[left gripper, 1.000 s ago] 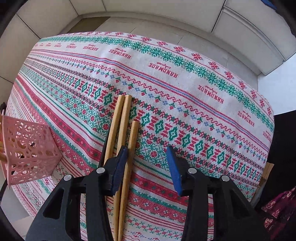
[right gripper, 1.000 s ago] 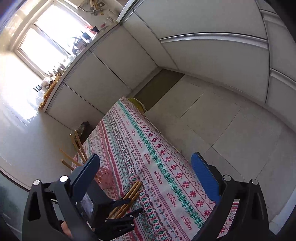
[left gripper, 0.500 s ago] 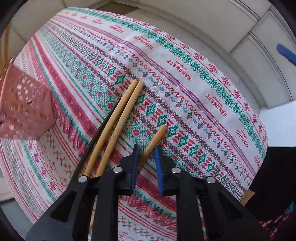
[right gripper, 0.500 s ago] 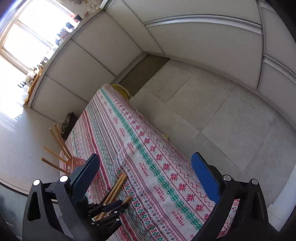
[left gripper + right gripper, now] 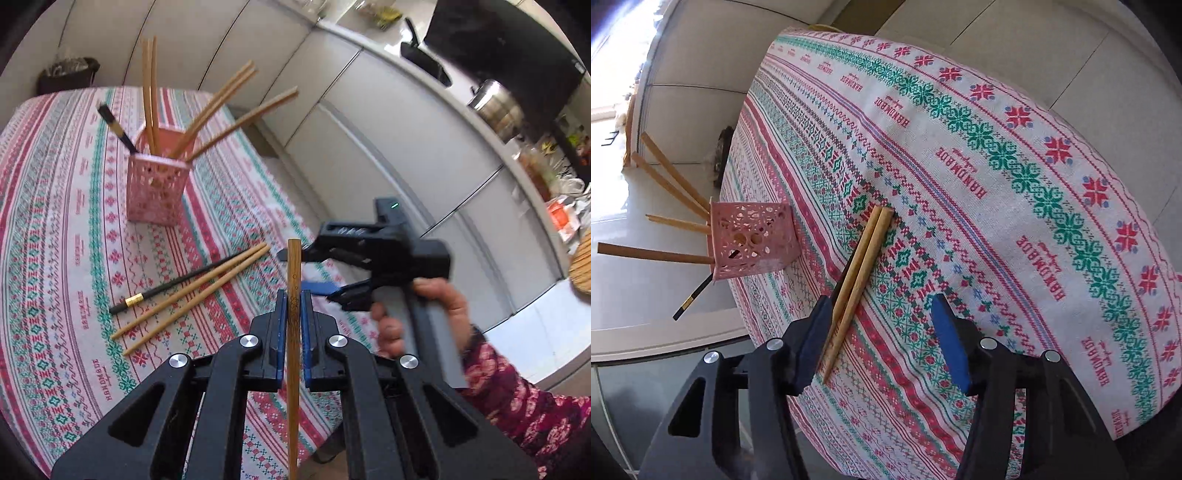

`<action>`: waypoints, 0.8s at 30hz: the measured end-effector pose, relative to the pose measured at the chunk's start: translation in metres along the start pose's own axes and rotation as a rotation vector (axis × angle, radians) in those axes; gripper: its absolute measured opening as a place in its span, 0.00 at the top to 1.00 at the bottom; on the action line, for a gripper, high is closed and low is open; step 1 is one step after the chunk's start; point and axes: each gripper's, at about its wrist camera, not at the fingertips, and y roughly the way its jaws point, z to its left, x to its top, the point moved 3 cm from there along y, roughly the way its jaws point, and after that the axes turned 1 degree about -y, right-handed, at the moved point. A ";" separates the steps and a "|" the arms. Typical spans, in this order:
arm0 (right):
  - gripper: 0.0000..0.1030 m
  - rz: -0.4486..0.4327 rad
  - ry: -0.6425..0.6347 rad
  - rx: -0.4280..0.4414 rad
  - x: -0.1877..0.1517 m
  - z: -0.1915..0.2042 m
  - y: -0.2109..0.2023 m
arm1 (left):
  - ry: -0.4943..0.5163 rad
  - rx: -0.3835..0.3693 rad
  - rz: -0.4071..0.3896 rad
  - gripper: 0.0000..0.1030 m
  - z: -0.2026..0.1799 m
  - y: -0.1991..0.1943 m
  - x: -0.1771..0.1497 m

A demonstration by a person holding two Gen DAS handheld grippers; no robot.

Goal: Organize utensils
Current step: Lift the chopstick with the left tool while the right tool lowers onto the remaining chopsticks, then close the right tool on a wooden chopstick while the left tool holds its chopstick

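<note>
My left gripper (image 5: 291,306) is shut on a wooden chopstick (image 5: 294,266) and holds it upright above the table. A pink lattice holder (image 5: 157,186) with several chopsticks stands on the patterned tablecloth (image 5: 55,229). Two wooden chopsticks (image 5: 192,291) and a black one (image 5: 166,288) lie on the cloth in front of it. My right gripper (image 5: 882,339) is open just above the near ends of the two wooden chopsticks (image 5: 862,266). The holder also shows at the left in the right wrist view (image 5: 753,240). The right gripper also appears in the left wrist view (image 5: 317,273).
The table's edge (image 5: 280,192) drops off to the right toward white cabinets (image 5: 388,122). A counter with pots and clutter (image 5: 491,99) runs behind. In the right wrist view the tiled floor (image 5: 1052,48) lies beyond the table.
My left gripper shut on one wooden chopstick, lifted it off the cloth and swung toward the holder. My right gripper came down low over the two remaining wooden chopsticks.
</note>
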 end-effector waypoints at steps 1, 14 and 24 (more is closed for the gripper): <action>0.49 -0.032 -0.016 -0.038 0.001 0.005 0.000 | 0.005 -0.018 -0.038 0.94 0.000 -0.014 0.002; 0.78 -0.085 -0.074 -0.299 0.001 0.041 0.044 | 0.069 -0.134 -0.242 0.94 -0.020 -0.111 0.017; 0.82 -0.098 -0.223 -0.465 0.008 0.068 0.061 | 0.059 -0.148 -0.277 0.94 -0.018 -0.133 0.015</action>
